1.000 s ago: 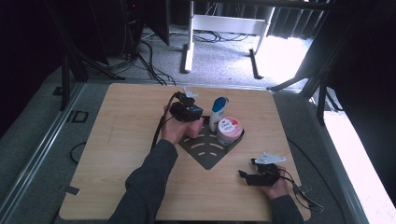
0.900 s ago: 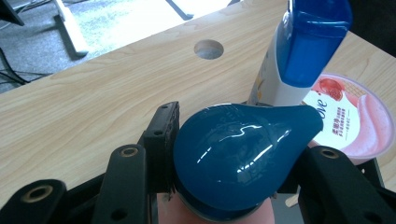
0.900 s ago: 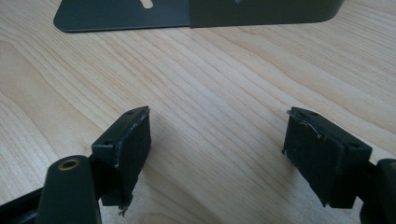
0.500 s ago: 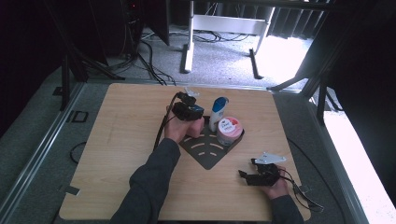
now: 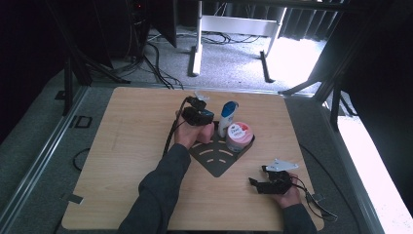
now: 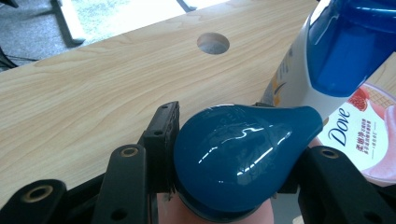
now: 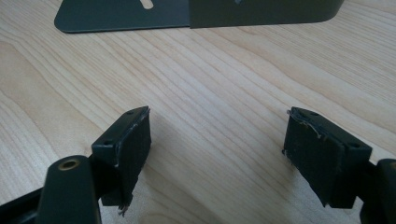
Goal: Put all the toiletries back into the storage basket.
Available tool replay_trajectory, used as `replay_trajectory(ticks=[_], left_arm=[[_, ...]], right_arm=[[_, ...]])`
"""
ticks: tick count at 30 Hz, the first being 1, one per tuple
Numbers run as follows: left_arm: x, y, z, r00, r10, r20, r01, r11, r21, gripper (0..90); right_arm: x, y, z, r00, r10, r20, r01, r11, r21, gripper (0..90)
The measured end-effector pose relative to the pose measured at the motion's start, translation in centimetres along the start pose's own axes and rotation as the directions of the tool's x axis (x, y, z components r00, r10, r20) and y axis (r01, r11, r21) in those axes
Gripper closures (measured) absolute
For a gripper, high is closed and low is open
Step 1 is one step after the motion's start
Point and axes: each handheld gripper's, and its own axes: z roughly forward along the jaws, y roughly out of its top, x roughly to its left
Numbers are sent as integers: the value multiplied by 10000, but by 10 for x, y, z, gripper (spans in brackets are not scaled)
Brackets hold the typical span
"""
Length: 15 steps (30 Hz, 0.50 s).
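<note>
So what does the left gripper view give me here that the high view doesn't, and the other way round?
Left gripper view: the left tongs closed on a pink bottle's teal cap, a round hole in the table, and the Dove lettering on the pink jar. High view: the right tongs resting apart near the table's front, the black tray, and the floor beyond. Both: the white bottle with the blue cap, the pink jar and the wooden table.

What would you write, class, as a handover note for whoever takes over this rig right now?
Left hand-held gripper: shut on the pink bottle with the teal cap, at the black rack.
Right hand-held gripper: open, holding nothing, low over the table near its front right.
In the rack: white bottle with blue cap, pink Dove jar.
Done: two items placed.
Left: probably seat the pink bottle, then release.
</note>
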Motion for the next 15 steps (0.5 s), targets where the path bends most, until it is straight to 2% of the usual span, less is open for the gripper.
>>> replay_trajectory(ticks=[15], left_arm=[[-2, 5, 5, 10000, 1, -47, -1, 10000, 40, 529]], right_arm=[[0, 0, 0, 10000, 2, 8, -2, 10000, -3, 227]])
